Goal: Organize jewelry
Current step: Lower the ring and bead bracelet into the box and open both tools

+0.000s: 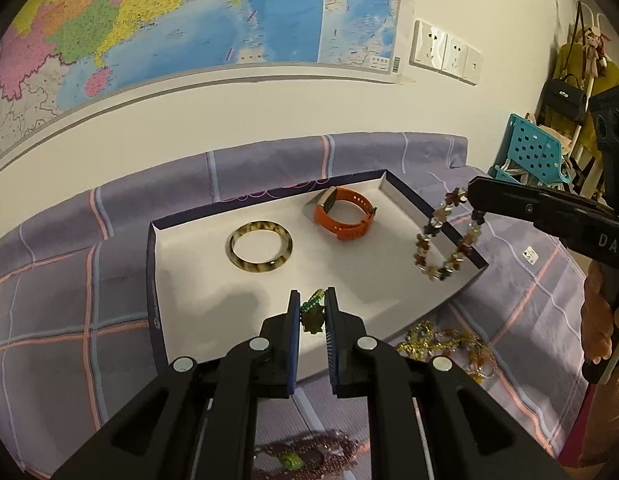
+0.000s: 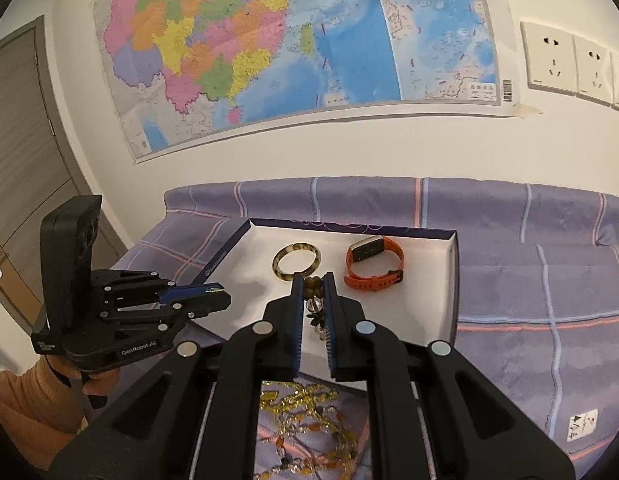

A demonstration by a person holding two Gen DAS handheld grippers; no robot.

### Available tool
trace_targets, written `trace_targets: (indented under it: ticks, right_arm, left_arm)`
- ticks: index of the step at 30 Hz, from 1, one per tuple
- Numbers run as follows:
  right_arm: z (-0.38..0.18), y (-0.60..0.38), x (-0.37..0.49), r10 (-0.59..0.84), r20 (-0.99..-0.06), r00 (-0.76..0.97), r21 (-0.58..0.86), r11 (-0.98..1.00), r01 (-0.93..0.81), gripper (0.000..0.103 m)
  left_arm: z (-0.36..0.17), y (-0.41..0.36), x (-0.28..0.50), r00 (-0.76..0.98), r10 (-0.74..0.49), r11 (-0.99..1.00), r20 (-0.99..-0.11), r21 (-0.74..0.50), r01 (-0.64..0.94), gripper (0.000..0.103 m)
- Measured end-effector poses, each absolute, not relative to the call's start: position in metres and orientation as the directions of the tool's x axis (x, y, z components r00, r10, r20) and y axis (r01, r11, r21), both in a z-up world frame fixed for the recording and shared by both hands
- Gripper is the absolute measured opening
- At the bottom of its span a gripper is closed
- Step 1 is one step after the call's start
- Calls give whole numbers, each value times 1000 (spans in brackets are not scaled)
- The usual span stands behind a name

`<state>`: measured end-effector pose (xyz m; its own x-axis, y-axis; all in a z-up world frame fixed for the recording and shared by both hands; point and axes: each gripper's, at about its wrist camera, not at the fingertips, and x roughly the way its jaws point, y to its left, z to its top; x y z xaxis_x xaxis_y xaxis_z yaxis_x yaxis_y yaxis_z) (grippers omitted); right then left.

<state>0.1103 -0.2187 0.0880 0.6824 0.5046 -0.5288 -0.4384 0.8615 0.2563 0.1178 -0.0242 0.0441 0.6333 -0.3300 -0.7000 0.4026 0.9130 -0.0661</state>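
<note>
While I look through the left wrist camera, my left gripper (image 1: 312, 304) hangs over the near end of a shallow white box (image 1: 181, 280) with dark walls, which sits on a purple checked cloth (image 1: 69, 280). Its jaws are nearly closed and pinch a small green beaded piece (image 1: 311, 312) that dangles between the pads. Inside the box, a mottled amber bangle (image 1: 261, 249) lies flat near the middle, and an orange watch (image 1: 343, 214) rests toward the box's far right corner. My right gripper (image 1: 471, 194) reaches in over the box's right wall, clamped on a loop bracelet of brown and clear beads (image 1: 445, 236) that hangs freely above that wall. Just outside the box's near edge, a tangle of gold chains (image 1: 437, 344) lies on the cloth.

From the right wrist camera, my right gripper (image 2: 312, 304) has narrow jaws with the brown and clear beads (image 2: 314, 300) caught between them, above the box (image 2: 453, 280). The bangle (image 2: 296, 261) and watch (image 2: 373, 264) sit at the box's far end. My left gripper (image 2: 225, 298) is over the box's left wall, held by a hand (image 2: 97, 384) in an orange sleeve. The gold chains (image 2: 305, 420) lie before the box's near edge.
</note>
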Motion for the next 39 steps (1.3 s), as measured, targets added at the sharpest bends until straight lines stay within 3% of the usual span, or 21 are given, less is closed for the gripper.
trace_targets:
  ticks: [39]
  right_arm:
    - [48,-201,187,569,-562,600,441,820,-364,10]
  left_arm:
    - [16,-26,174,588,-241,935,-772,-23,353,10]
